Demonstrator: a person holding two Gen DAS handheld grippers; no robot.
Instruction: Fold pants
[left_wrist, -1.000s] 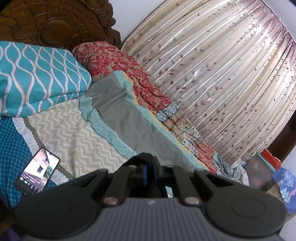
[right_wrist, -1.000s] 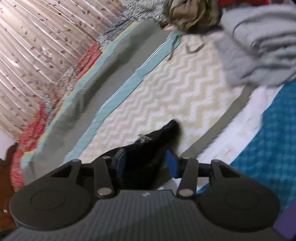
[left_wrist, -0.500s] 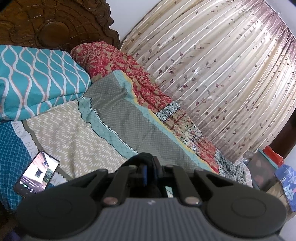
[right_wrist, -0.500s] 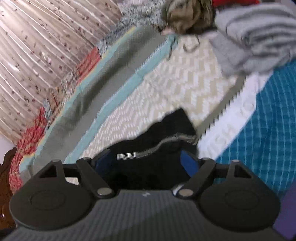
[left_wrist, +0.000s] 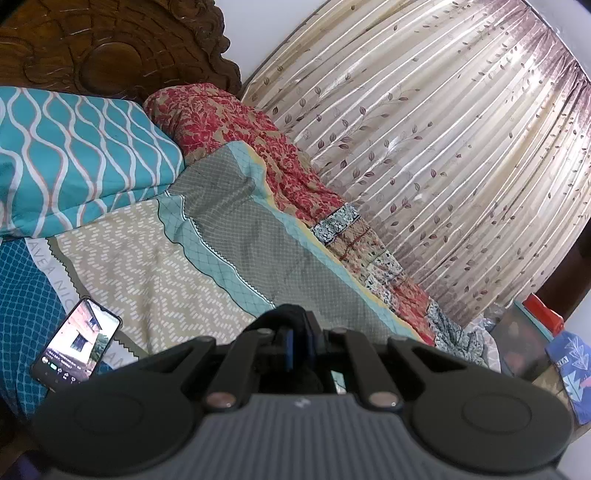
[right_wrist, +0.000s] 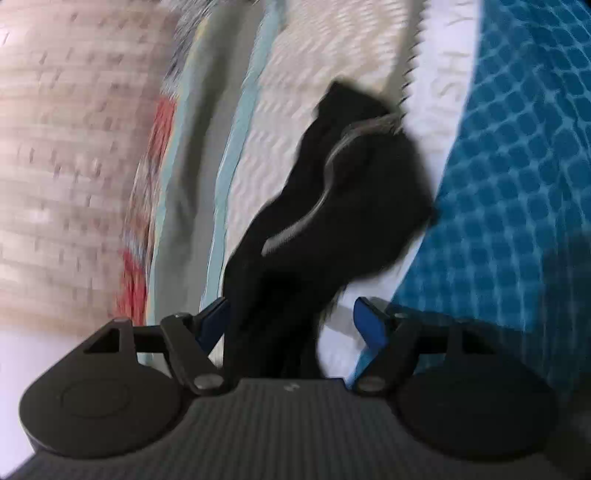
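Beside the phone (left_wrist: 75, 341), we see bare patterned bedspread (left_wrist: 155, 266) reaching the curtain (left_wrist: 443, 155). Our left gripper (left_wrist: 299, 345) pinches black pants (right_wrist: 332, 206); they hang rumpled, silver-striped, between our right gripper (right_wrist: 291, 321)'s spread jaws.

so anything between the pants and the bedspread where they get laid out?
Nothing visible. The pants hang between the open right gripper fingers over bare bedspread. The phone lies off to the side in the left view.

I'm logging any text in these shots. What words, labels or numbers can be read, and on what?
"AVE A NIC": white band of the bedsheet, cut off at both ends.
Phone screen: caption too small to read.
Blue packet: letters too small to read.
Right view: sheet lettering blurred.
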